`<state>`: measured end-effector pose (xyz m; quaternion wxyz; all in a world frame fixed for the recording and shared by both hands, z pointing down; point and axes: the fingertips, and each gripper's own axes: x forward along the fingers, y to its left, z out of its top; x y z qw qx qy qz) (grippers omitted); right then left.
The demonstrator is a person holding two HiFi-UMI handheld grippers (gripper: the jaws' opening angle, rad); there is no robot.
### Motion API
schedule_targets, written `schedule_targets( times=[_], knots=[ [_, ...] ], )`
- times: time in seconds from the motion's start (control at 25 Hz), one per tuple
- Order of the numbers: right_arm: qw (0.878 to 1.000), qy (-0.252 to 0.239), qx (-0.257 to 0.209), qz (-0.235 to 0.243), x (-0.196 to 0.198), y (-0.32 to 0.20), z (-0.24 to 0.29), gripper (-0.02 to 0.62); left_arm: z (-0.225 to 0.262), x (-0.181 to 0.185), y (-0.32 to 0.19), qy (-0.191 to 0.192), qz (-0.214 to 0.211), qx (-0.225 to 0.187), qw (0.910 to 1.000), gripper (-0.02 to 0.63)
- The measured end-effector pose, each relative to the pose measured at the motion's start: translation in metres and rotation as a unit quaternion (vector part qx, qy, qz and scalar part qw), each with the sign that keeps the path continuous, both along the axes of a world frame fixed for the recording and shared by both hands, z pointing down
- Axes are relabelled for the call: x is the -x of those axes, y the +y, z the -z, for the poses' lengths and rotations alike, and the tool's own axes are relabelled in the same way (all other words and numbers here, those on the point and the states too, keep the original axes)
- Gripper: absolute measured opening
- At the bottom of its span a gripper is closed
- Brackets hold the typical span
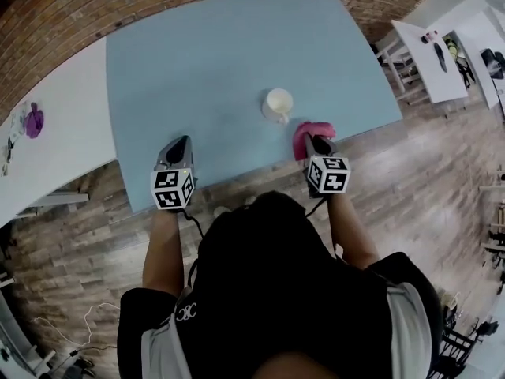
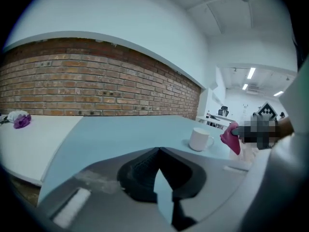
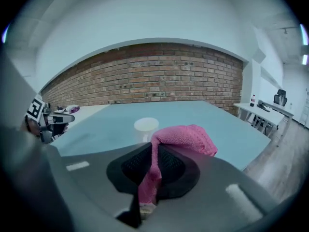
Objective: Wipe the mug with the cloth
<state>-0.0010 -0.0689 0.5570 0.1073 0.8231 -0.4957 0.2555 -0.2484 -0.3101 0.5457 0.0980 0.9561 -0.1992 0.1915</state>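
Two grippers sit at the near edge of a pale blue desk [image 1: 213, 54], one in each of the person's hands. The left gripper [image 1: 180, 142] has its jaws pressed together with nothing between them, and its own view shows the dark pads meeting in a single seam above bare desk. The right gripper [image 1: 314, 139] is pinching a pink cloth [image 1: 304, 133]. In the right gripper view a strip of the fabric runs down between the pads, while the rest bunches up over the jaw tips and spills to the right. A white mug [image 1: 278, 103] stands upright on the desk just beyond the cloth and slightly to its left, closer to the right gripper than to the left one. In the left gripper view its handle points right, toward the cloth, and a narrow gap shows between the two (close, but not touching). The left gripper is well apart from the mug, off to its left. A white desk [image 1: 63, 133] adjoins the blue one on the left and carries a small purple object [image 1: 33, 121] near its far end. A brick wall [image 1: 118, 6] runs behind both desks, and wooden floor [image 1: 442, 180] shows below the near edge.
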Motion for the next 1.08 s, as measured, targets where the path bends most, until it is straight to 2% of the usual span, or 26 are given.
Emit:
schedule_targets(
  times=[0.2, 0.48, 0.8, 1.08],
  knots=[
    [0.999, -0.018, 0.013, 0.03, 0.014, -0.004, 0.003, 0.034, -0.002, -0.005, 0.014, -0.006, -0.004, 0.022, 0.9997, 0.005],
    [0.999, -0.024, 0.015, 0.041, 0.003, -0.008, -0.003, 0.035, -0.02, -0.007, 0.013, -0.046, 0.02, 0.04, 0.998, 0.005],
    [0.998, -0.063, 0.005, 0.02, 0.017, -0.009, -0.009, 0.035, -0.036, 0.014, 0.015, -0.054, 0.023, 0.047, 0.9972, 0.005],
    [0.997, -0.061, 0.026, 0.026, 0.007, -0.014, -0.015, 0.034, -0.048, 0.001, 0.015, -0.065, 0.021, 0.059, 0.9959, 0.005]
  ],
)
